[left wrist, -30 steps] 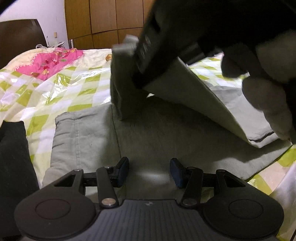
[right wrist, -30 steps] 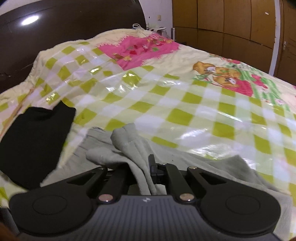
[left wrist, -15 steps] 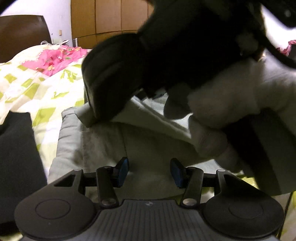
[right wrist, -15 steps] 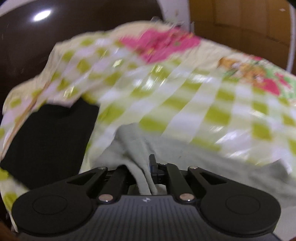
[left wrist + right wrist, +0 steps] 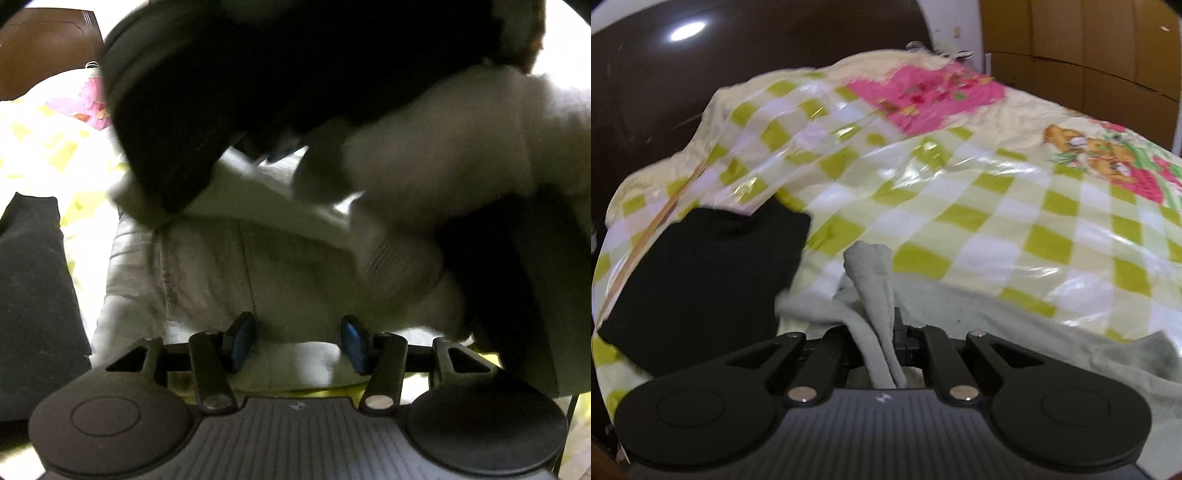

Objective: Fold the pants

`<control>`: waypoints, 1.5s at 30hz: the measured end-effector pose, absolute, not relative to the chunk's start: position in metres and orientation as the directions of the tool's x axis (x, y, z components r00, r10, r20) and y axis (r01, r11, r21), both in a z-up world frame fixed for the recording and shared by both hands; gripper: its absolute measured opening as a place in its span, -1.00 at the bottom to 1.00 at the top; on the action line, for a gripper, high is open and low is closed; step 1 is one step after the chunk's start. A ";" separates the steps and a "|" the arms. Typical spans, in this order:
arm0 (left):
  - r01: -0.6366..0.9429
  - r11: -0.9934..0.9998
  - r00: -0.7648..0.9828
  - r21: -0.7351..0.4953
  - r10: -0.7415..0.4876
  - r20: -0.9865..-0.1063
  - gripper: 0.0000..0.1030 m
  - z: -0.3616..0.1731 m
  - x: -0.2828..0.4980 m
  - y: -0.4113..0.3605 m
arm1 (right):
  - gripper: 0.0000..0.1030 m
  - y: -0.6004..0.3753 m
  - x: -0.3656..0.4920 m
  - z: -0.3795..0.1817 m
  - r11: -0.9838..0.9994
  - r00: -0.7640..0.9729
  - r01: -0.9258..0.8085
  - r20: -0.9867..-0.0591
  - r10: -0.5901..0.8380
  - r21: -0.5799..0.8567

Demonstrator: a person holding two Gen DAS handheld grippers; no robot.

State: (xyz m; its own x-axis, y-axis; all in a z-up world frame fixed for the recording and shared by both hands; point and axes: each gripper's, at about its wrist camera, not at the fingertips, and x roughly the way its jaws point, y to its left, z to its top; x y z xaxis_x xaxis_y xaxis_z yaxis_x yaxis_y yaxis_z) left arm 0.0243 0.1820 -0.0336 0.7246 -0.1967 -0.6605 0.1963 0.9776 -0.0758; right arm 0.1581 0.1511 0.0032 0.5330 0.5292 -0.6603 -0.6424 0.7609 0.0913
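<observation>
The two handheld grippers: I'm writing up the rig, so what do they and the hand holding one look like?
Both the left gripper and right gripper are matte black: ribbed body, small logo, round side discs, silver pivot pins. The left's pads are blue. The hand wears a pale knit glove.

left gripper (image 5: 297,341): black, blue pads | right gripper (image 5: 886,332): black, silver pivot screws | hand (image 5: 443,166): pale knit glove
</observation>
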 end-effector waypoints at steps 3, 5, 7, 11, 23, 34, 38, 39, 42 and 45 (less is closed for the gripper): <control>0.201 0.977 0.729 -0.073 -0.199 -0.656 0.23 -0.032 0.023 0.180 | -0.74 0.161 0.158 -0.006 0.727 0.475 -0.682 -0.710 0.520 0.077; 0.203 0.977 0.735 -0.062 -0.194 -0.650 0.23 -0.031 0.019 0.181 | -0.54 0.160 0.160 -0.010 0.689 0.399 -0.716 -0.745 0.534 0.112; 0.203 0.978 0.740 -0.052 -0.188 -0.645 0.23 -0.028 0.011 0.182 | -0.41 0.154 0.157 -0.009 0.652 0.350 -0.744 -0.747 0.565 0.144; 0.193 0.978 0.737 -0.075 -0.195 -0.647 0.24 -0.023 -0.008 0.191 | -0.25 0.138 0.150 -0.001 0.551 0.219 -0.790 -0.714 0.665 0.270; 0.057 0.988 0.813 -0.144 -0.129 -0.568 0.27 0.003 0.003 0.234 | -0.18 0.099 0.203 0.020 0.630 0.407 -0.773 -0.704 0.581 0.072; 0.048 0.996 0.791 -0.081 -0.087 -0.606 0.26 -0.010 0.028 0.224 | -0.96 0.109 0.263 -0.011 0.529 0.140 -0.814 -0.803 0.579 0.239; 0.052 0.996 0.776 -0.073 -0.087 -0.625 0.18 -0.011 0.020 0.219 | -0.94 0.113 0.254 0.003 0.492 0.142 -0.832 -0.758 0.636 0.257; 0.043 0.996 0.772 -0.073 -0.079 -0.631 0.18 -0.012 0.019 0.220 | -0.94 0.114 0.253 0.006 0.489 0.145 -0.831 -0.745 0.651 0.265; 0.025 0.998 0.756 -0.065 -0.061 -0.652 0.17 -0.016 0.018 0.218 | -0.86 0.123 0.254 0.003 0.509 0.204 -0.837 -0.748 0.631 0.200; 0.034 0.999 0.762 -0.026 -0.043 -0.647 0.17 -0.010 0.014 0.211 | -0.79 0.130 0.253 -0.007 0.539 0.258 -0.835 -0.786 0.562 0.111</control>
